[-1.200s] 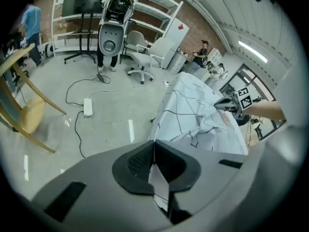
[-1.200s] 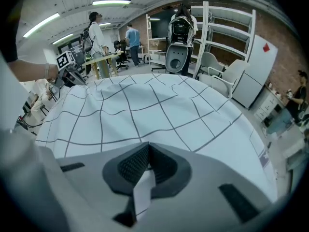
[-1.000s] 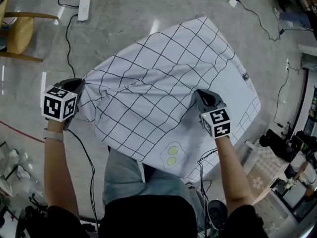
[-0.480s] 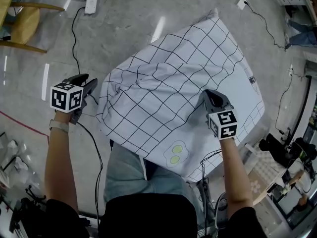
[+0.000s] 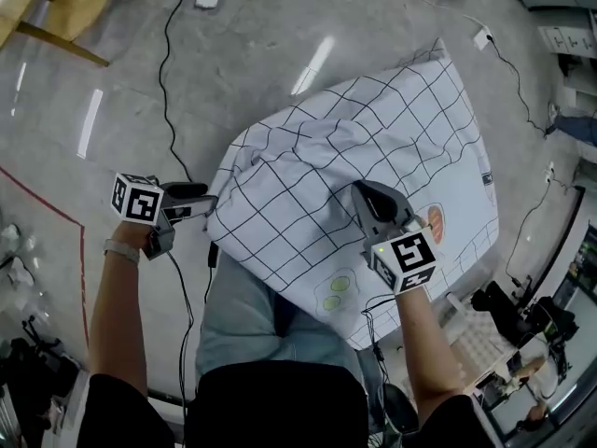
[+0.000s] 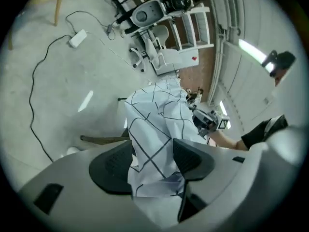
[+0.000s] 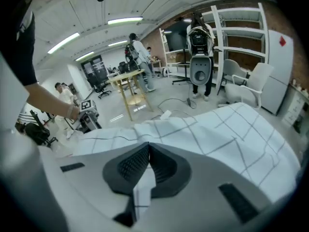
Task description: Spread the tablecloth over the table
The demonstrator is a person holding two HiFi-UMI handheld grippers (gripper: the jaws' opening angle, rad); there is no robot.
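**Loose left edge might slide away**

My left fingers [image 6: 108,166] had just been opening and stood spread, with the checked tablecloth [image 5: 373,129] hanging slack between them, unpinched. My right fingers [image 7: 128,168] were pressed shut on a fold. The cloth lay rumpled ahead of both. A pull from the right alone could drag it askew, or off the table beneath.

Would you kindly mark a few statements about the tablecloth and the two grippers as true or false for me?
1. The right gripper is shut on a fold of the tablecloth. True.
2. The left gripper clamps the cloth tightly. False: its jaws have just been opening and stand apart, with the cloth loose between them.
3. The tablecloth is plain white. False: it bears a dark grid.
4. A wooden chair stands on the floor. True.
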